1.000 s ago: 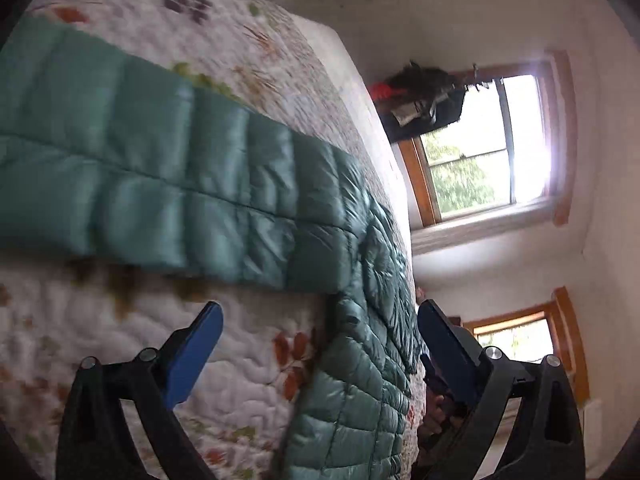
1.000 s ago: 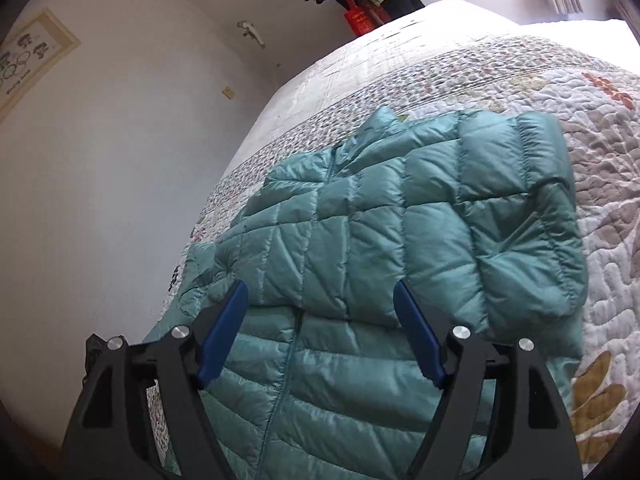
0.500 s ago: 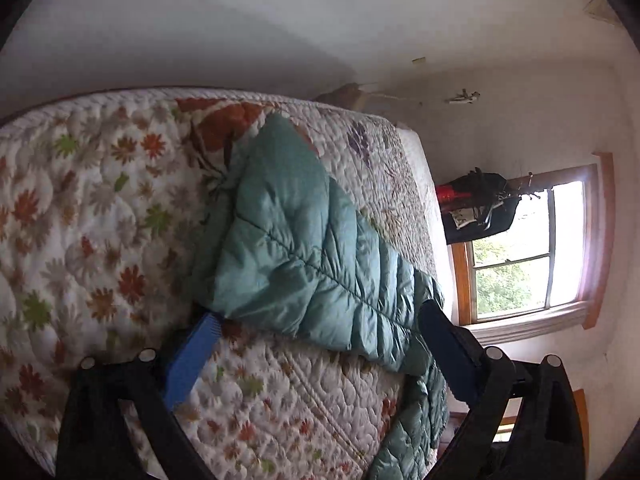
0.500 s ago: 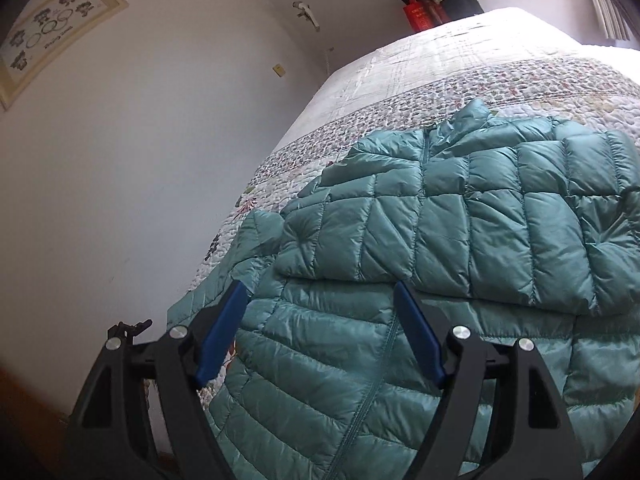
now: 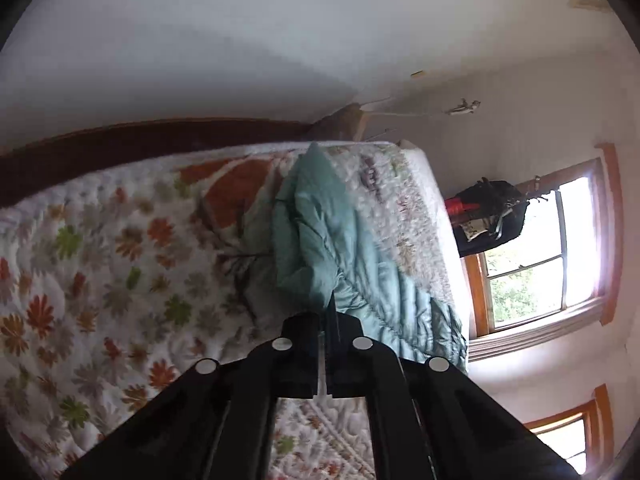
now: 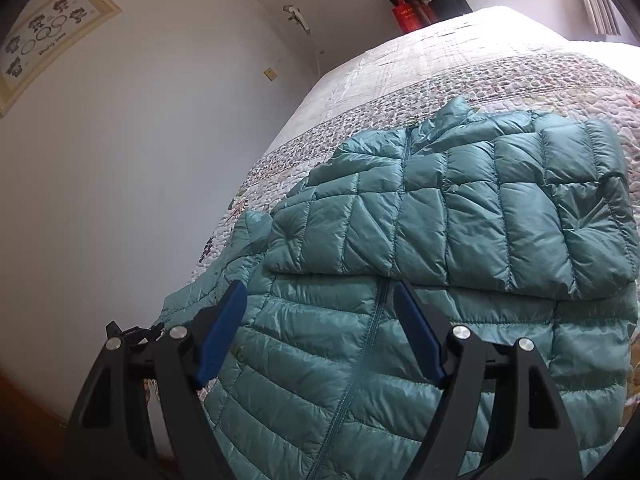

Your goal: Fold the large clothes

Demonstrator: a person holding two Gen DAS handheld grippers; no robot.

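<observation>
Left tongs point(image 5: 329, 312) are pinching the teal jacket's sleeve point(image 5: 320, 240) on the bed point(image 5: 100, 280), while right tongs point(image 6: 320, 320) are hovering spread above the jacket point(image 6: 440, 240).

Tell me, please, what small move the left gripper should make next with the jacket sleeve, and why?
Probably carry the sleeve across onto the jacket body. The left gripper is shut on the sleeve, which stretches out over the quilt, while the other sleeve already lies folded across the chest.
</observation>
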